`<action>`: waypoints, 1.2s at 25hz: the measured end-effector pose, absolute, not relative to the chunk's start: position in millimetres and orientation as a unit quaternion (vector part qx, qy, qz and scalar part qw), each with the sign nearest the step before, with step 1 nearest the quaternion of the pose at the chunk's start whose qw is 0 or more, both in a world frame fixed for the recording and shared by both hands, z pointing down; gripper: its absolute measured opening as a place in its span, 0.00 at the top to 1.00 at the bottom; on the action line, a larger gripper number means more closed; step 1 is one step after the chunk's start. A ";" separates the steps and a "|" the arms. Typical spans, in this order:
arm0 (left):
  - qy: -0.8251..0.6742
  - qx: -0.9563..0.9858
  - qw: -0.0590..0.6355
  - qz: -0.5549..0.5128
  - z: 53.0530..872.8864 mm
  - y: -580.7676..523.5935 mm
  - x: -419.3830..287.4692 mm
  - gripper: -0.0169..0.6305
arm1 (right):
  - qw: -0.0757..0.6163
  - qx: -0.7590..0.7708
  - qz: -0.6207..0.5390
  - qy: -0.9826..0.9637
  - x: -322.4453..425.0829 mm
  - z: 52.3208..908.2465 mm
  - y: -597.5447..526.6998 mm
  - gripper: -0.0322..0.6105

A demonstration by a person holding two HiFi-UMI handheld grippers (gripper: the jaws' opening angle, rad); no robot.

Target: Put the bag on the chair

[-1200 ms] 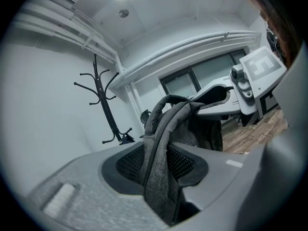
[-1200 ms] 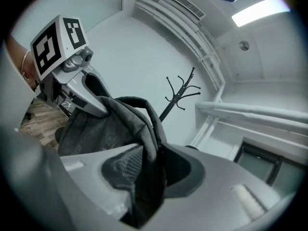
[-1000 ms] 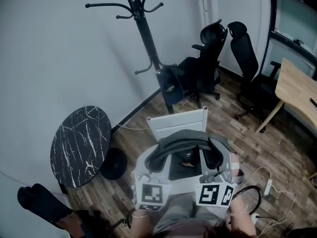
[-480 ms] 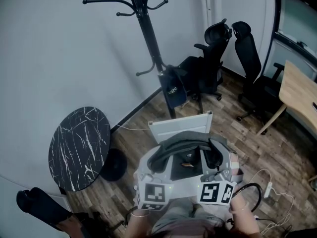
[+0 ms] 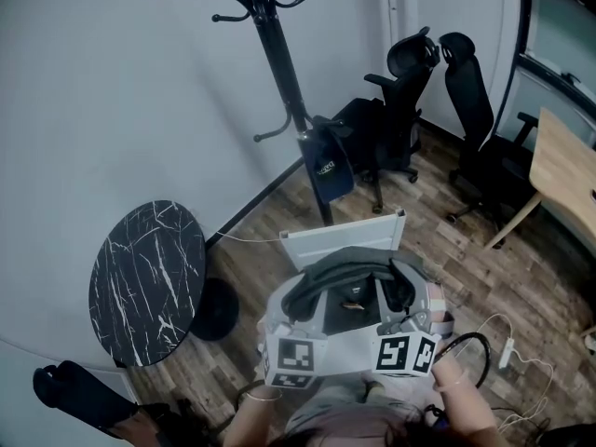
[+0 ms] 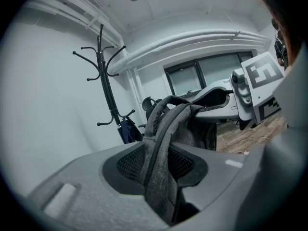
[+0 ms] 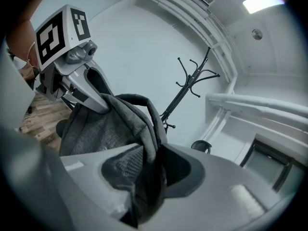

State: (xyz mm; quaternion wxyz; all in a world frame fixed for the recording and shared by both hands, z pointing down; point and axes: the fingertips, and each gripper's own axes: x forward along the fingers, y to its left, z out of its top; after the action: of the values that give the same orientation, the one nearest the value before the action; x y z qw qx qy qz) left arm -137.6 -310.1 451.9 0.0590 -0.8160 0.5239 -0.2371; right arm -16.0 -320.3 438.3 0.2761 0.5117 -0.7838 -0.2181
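Note:
A grey backpack (image 5: pixel 352 277) hangs between my two grippers, right over a white chair (image 5: pixel 343 241) whose slatted back shows just beyond it. My left gripper (image 5: pixel 300 298) is shut on the bag's left shoulder strap (image 6: pixel 161 143), which runs down between its jaws. My right gripper (image 5: pixel 400 291) is shut on the other grey strap (image 7: pixel 144 129), pinched the same way. The bag's top is open and something small and yellowish lies inside. The chair's seat is hidden under the bag.
A black coat stand (image 5: pixel 279 73) with a dark blue bag (image 5: pixel 326 166) rises behind the chair. A round black marble table (image 5: pixel 149 277) is at the left. Black office chairs (image 5: pixel 400 110) and a wooden desk (image 5: pixel 568 170) are at the right. Cables (image 5: pixel 503 352) lie on the wood floor.
The view has drifted slightly. Both grippers keep their hold on the straps, and the bag stays over the white chair.

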 end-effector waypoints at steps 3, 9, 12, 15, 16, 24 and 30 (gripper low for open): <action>0.521 -0.817 0.050 -0.242 462.6 -320.5 -140.4 0.76 | 0.283 0.509 -0.215 -0.784 -19.2 449.6 -330.9 0.77; 0.519 -0.817 0.032 -0.251 488.6 -342.3 -148.7 0.76 | 0.298 0.503 -0.206 -0.784 -28.2 475.9 -352.9 0.77; 0.517 -0.817 0.019 -0.255 503.3 -353.6 -152.3 0.76 | 0.307 0.497 -0.200 -0.787 -32.2 490.1 -364.5 0.77; 0.514 -0.817 0.008 -0.260 519.1 -364.8 -154.6 0.76 | 0.316 0.491 -0.192 -0.789 -34.8 506.2 -375.9 0.77; 0.513 -0.818 0.004 -0.261 524.0 -368.6 -155.1 0.76 | 0.319 0.489 -0.191 -0.789 -35.2 511.8 -379.9 0.77; 0.505 -0.818 -0.019 -0.274 555.4 -399.8 -156.4 0.76 | 0.344 0.472 -0.191 -0.789 -36.6 547.1 -411.6 0.77; 0.502 -0.818 -0.033 -0.281 577.0 -417.9 -157.1 0.76 | 0.360 0.465 -0.186 -0.787 -37.8 569.4 -429.4 0.78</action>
State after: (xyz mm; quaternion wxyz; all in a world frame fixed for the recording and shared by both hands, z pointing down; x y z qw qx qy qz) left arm -157.1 -417.9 577.0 -0.0327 -0.8176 0.5015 -0.2809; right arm -37.8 -429.4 569.4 0.3600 0.4648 -0.7873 -0.1858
